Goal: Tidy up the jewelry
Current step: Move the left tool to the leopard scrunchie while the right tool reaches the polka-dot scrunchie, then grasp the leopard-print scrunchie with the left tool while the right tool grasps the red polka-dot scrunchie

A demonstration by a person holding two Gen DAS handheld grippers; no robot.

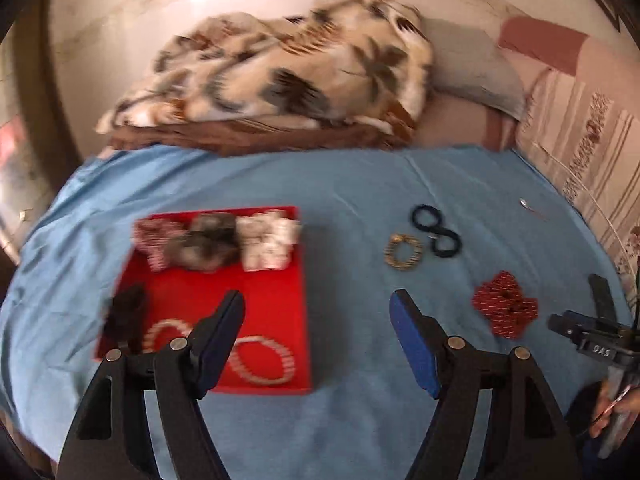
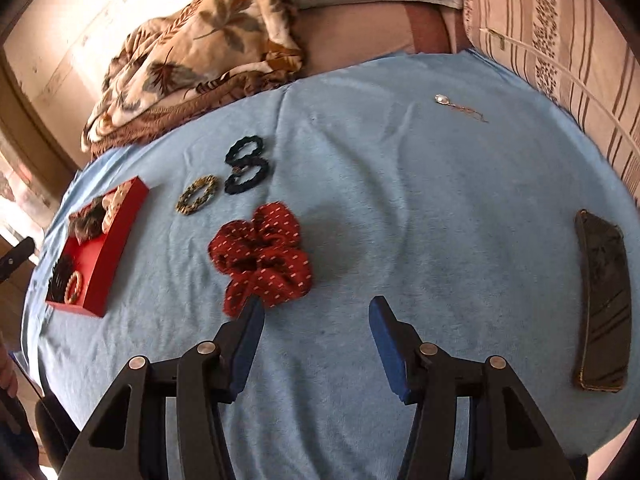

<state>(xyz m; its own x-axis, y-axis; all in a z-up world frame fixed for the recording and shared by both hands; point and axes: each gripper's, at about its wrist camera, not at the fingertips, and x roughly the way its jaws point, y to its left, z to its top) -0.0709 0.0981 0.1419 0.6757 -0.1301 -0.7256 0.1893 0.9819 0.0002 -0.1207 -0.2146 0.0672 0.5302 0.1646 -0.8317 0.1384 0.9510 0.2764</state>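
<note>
A red tray [image 1: 276, 304] lies on the blue cloth [image 1: 352, 188] and holds several scrunchies, a dark clip and two pale bead bracelets [image 1: 262, 360]. My left gripper [image 1: 318, 304] hovers open over the tray's right edge, with nothing between its fingers. Loose on the cloth lie a red dotted scrunchie [image 2: 260, 258], a gold bangle [image 2: 197, 194], two dark hair ties [image 2: 246, 164] and a small pendant on a chain [image 2: 442, 100]. My right gripper [image 2: 316, 312] is open and empty just below the red scrunchie; its left finger [image 2: 250, 320] overlaps the scrunchie's lower edge.
A flat dark pouch [image 2: 602, 304] lies at the right of the cloth. A crumpled leaf-print blanket [image 1: 280, 76] and a grey pillow [image 1: 472, 68] lie behind it. The red tray [image 2: 100, 256] sits at the cloth's far left in the right wrist view.
</note>
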